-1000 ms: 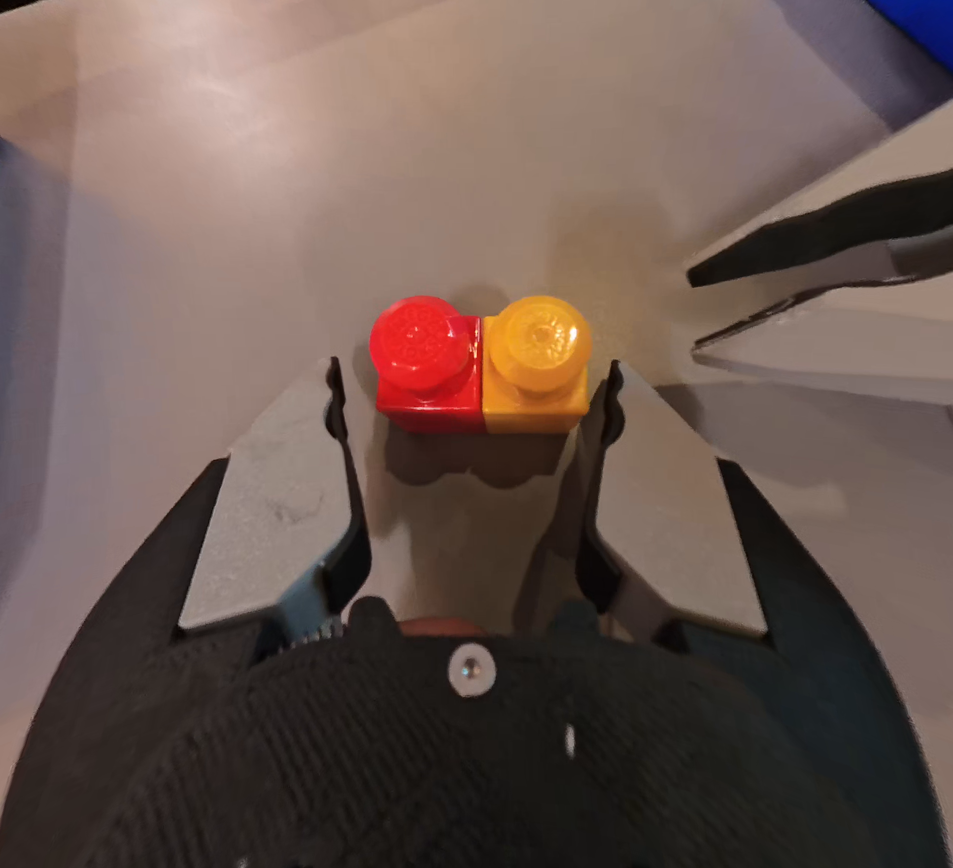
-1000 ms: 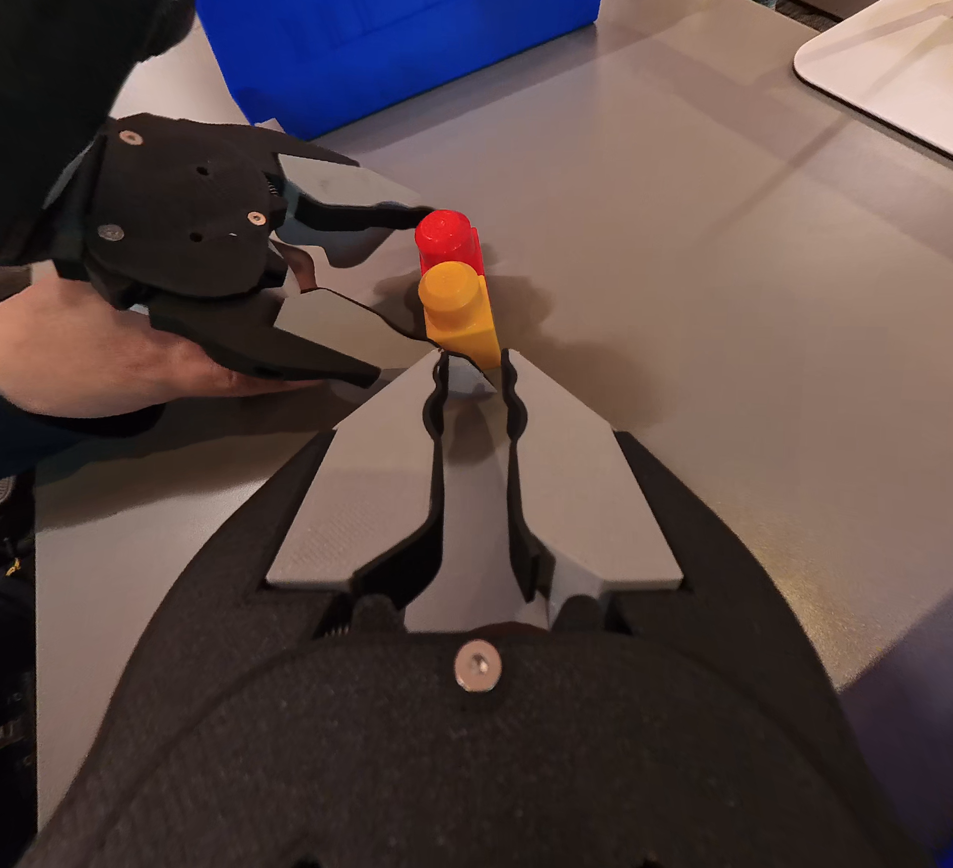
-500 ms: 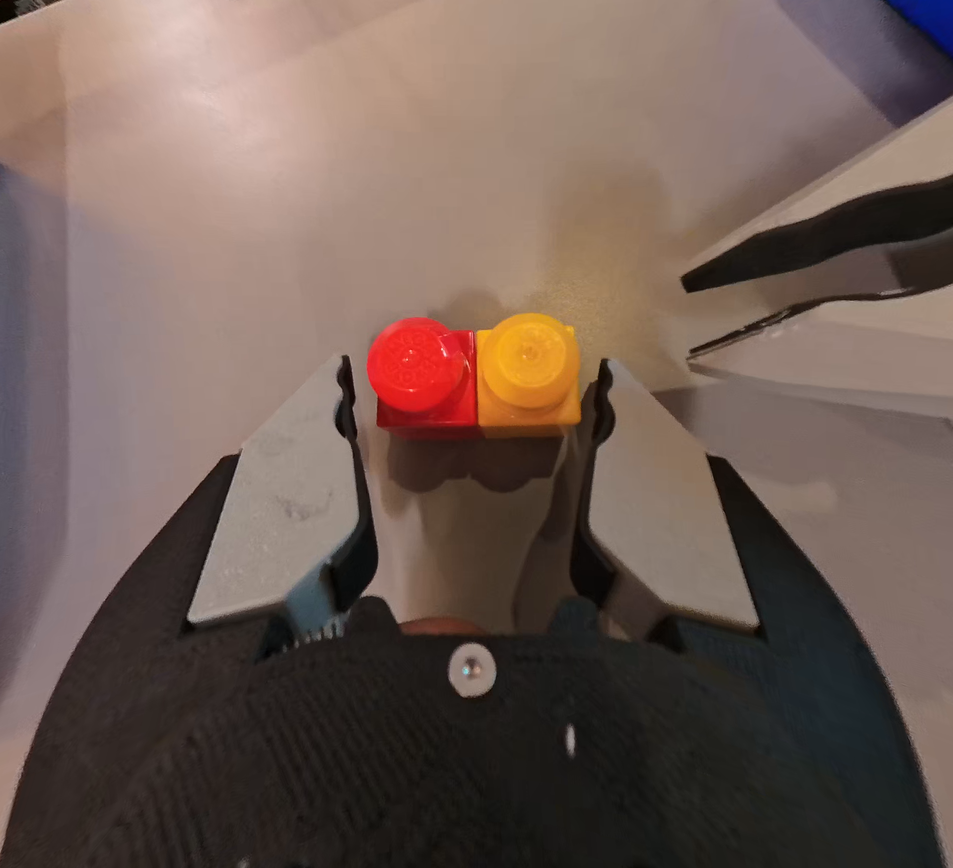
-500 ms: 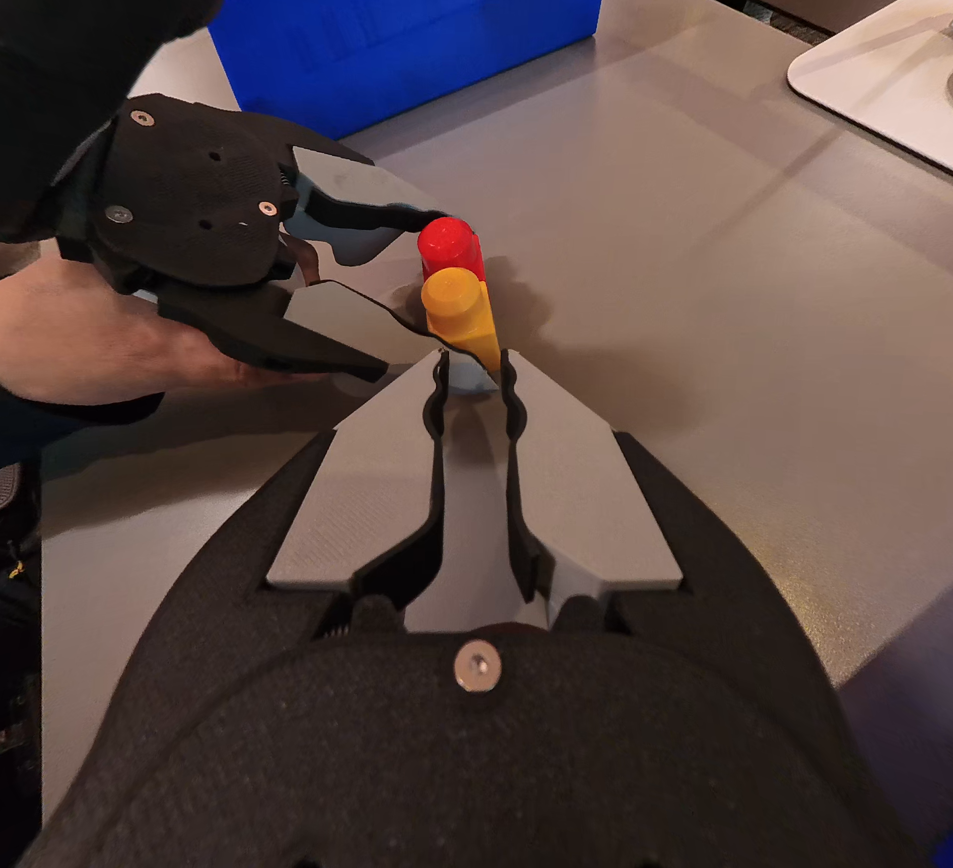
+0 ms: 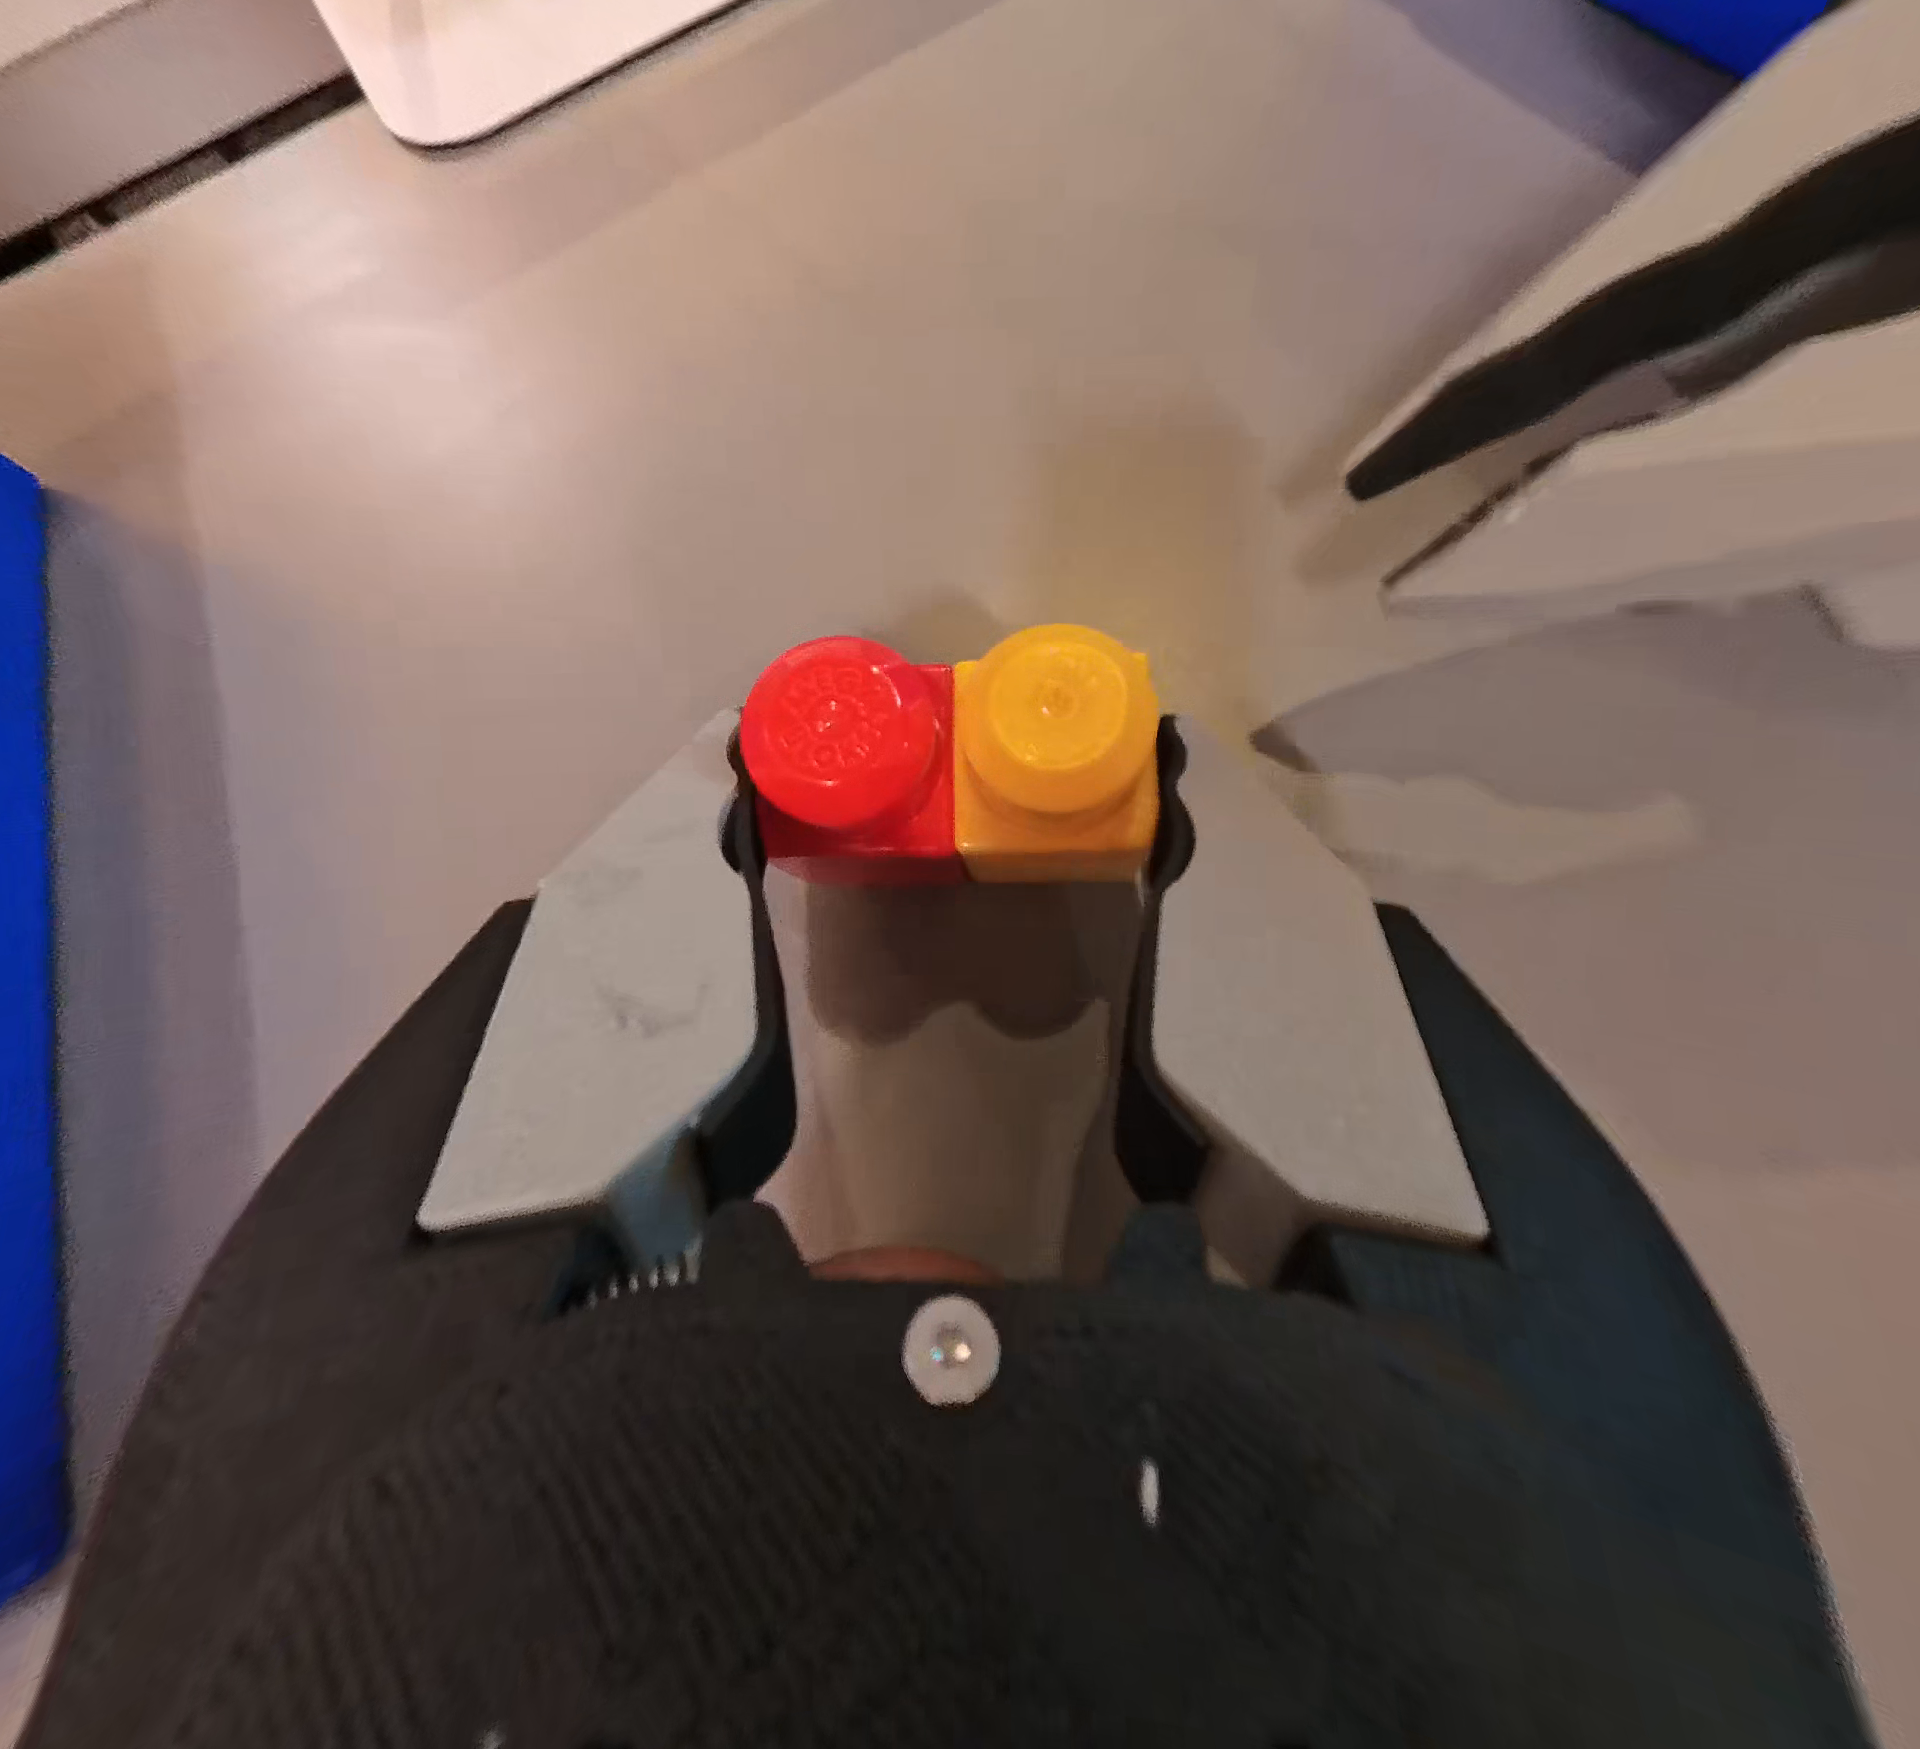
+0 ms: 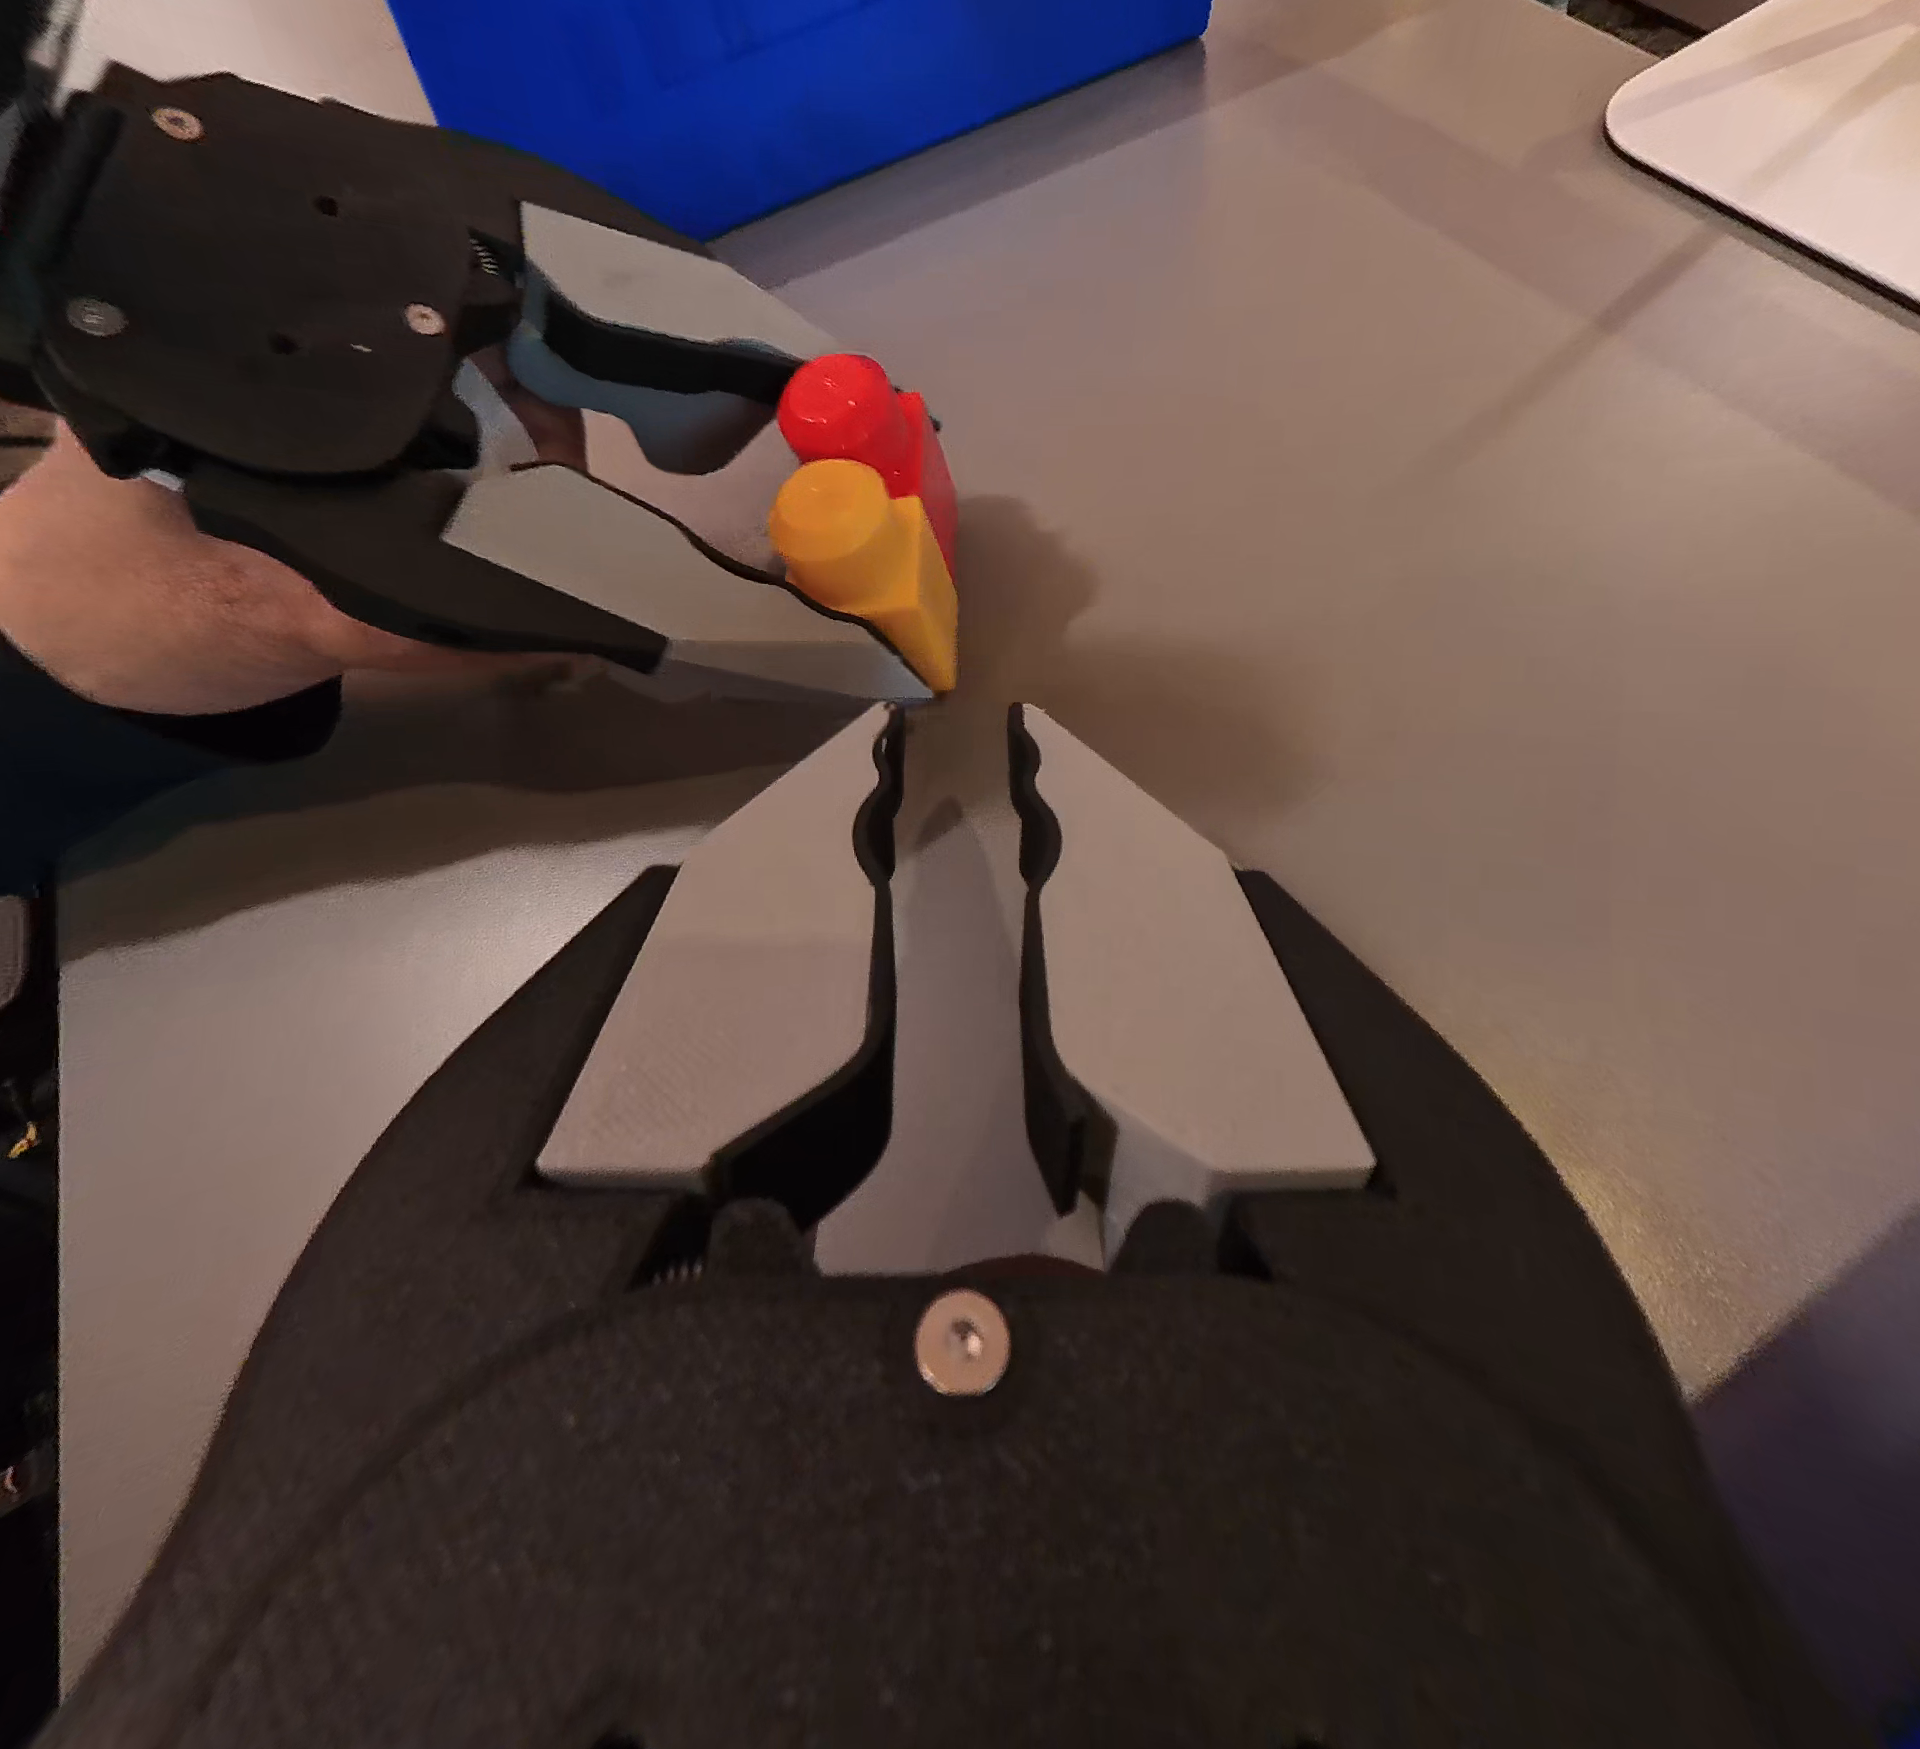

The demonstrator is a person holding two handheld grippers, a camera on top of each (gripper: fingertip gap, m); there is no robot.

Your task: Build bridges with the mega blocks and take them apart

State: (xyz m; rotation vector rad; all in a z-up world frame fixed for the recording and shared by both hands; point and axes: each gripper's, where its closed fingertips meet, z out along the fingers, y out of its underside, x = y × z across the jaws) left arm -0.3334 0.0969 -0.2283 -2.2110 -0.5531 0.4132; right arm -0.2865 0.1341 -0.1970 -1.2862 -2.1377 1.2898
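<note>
Grey table (image 6: 1455,556): blue bin (image 6: 810,6) at 12 in the right wrist view, white tray (image 5: 623,6) at 11 in the left wrist view. No bridge is standing, just two single-stud blocks side by side.

Left gripper (image 5: 956,785): jaws closed down to the width of the pair, clamping red block (image 5: 847,769) and yellow block (image 5: 1055,754) together from their outer faces. Red sits at the 9 side, yellow at the 3 side. In the right wrist view the pair looks tipped with the studs leaning toward the gripper body. I can't tell if it's fully off the table.

Right gripper (image 6: 956,712): jaws only narrowly apart, holding nothing, tips just short of the yellow block's lower corner at 12.

My read on doing the step well:
- The blocks aren't interlocked, only squeezed together, so hold constant pressure. Any slack and one drops out.
- Move slowly and keep the pair level; tilt invites the yellow one to slide.
- Keep the right tips clear unless taking the yellow block. If so, spread them first and grip its free faces before the left lets go.
</note>
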